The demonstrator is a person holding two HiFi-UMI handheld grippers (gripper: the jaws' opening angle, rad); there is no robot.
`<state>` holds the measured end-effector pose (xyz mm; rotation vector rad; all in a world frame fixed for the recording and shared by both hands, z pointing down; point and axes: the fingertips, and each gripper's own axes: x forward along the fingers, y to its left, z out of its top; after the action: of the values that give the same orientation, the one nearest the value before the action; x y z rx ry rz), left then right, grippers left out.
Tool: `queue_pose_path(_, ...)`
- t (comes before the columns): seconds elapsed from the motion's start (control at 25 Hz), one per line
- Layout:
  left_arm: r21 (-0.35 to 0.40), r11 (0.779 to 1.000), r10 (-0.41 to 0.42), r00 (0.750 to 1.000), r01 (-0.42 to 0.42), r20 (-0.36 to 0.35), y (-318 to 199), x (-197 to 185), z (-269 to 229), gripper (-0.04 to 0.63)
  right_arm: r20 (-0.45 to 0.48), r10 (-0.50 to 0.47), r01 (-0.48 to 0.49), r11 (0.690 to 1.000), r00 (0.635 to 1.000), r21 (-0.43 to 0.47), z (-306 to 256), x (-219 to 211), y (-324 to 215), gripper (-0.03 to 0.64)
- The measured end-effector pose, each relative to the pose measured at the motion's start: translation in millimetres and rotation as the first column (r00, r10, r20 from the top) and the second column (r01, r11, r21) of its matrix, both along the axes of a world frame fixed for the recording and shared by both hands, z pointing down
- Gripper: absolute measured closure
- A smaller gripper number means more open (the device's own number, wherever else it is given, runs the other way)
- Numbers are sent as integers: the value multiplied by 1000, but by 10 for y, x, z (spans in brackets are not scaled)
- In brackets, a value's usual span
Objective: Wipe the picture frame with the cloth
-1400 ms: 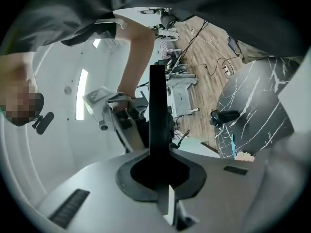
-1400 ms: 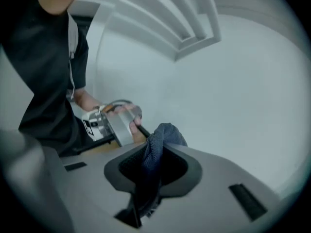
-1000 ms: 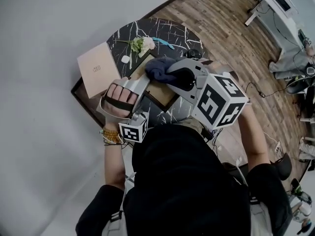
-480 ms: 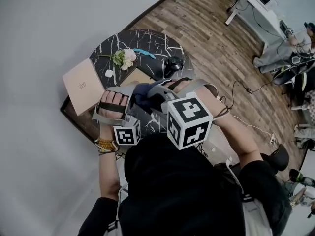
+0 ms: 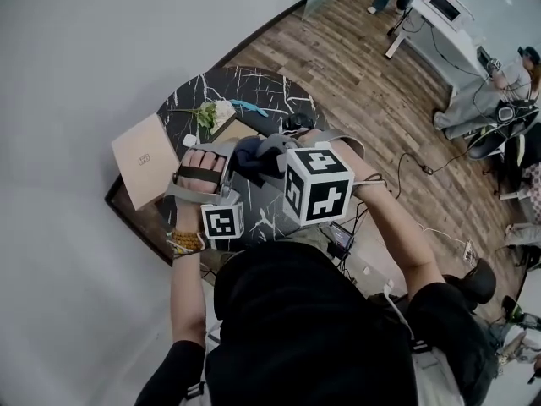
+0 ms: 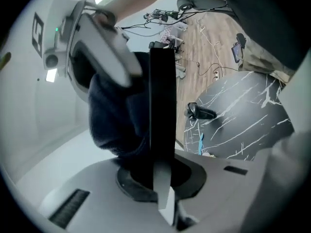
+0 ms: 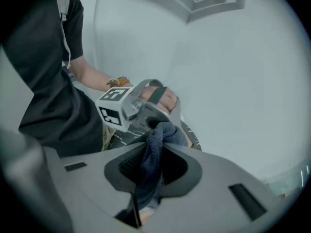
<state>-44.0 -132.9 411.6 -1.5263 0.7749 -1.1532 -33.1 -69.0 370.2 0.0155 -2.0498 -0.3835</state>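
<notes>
Left gripper (image 6: 162, 181), clamped shut on the frame (image 6: 162, 91), holds it clear of the table (image 5: 254, 83), edge-on, its long axis running straight out from the jaws, while right gripper (image 7: 145, 191), pinching the cloth (image 7: 156, 144), bunches it against one face, so wiping strokes should probably follow that axis.

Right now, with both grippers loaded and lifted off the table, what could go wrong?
1. The left gripper pinches the picture frame by one thin edge. Wiping pressure could twist it or make it slip out, down onto the table.
2. The cloth is bunched in the right gripper, whose hard shell sits close to the frame and might scrape it.
</notes>
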Motion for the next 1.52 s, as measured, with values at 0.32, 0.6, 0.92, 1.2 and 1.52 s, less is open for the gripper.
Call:
queue_pose_path(0.32,40,999,-14,1000,15,-21,-23,26,-58,583,45,10,-5,996,999,-91,11,65,73,563)
queue_pose_path(0.6,265,934,257,966,-239,-38,479,245,-431,583,450,104,-68,993,887,-95,-837,248,-732,563)
queue_pose_path(0.92,352,917,293,915,-187,-278,544,198,-830,583,670,126,126,941,731,-314,-935,81,-593,563)
queue_pose_path(1.2,263,962,218,794,-76,-567,394,-19,-1020,583,802,363,212,837,474,-504,-1279,161,-497,563)
queue_pose_path(1.52,-182,982,-128,530,-50,-838,-23,-219,-618,583,837,491,266,796,241,-544,-1694,385,-344,563)
